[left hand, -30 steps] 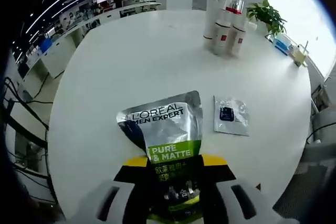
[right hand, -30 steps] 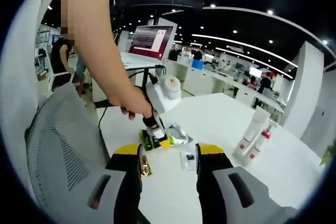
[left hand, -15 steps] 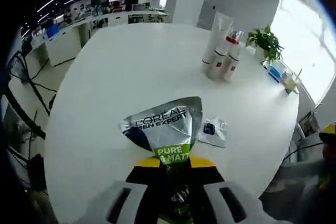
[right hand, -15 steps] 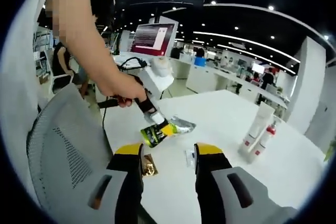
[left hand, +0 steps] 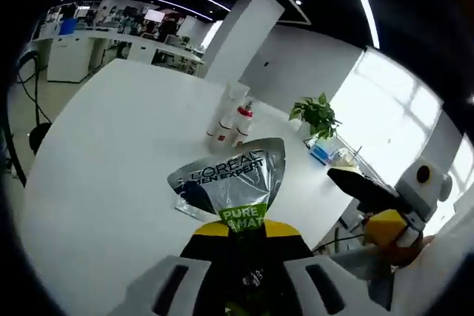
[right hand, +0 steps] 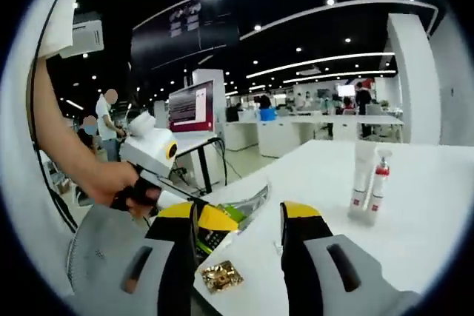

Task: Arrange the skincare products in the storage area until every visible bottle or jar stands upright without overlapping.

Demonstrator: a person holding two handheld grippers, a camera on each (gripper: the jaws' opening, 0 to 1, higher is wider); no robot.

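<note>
My left gripper [left hand: 241, 232] is shut on the lower end of a silver and green L'Oreal tube [left hand: 234, 181], holding it up off the white round table [left hand: 104, 153]. A tall white tube and two white bottles with red tops [left hand: 230, 118] stand upright together at the table's far side. In the right gripper view, a hand holds the left gripper [right hand: 215, 219] with the tube [right hand: 244, 205] just beyond my right gripper [right hand: 238, 216], which is open with nothing between its fingers. The standing bottles [right hand: 369, 180] are at the right.
A gold sachet [right hand: 221, 276] lies on the table edge between the right gripper's jaws. A potted plant [left hand: 315, 114] and small items sit at the far edge. The right gripper [left hand: 385, 209] comes in from the right. A screen on a stand [right hand: 191, 107] is off the table.
The left gripper has lifted the tube off the table and tilted up. The right gripper has come close beside it. The small sachet has dropped from the left view.
</note>
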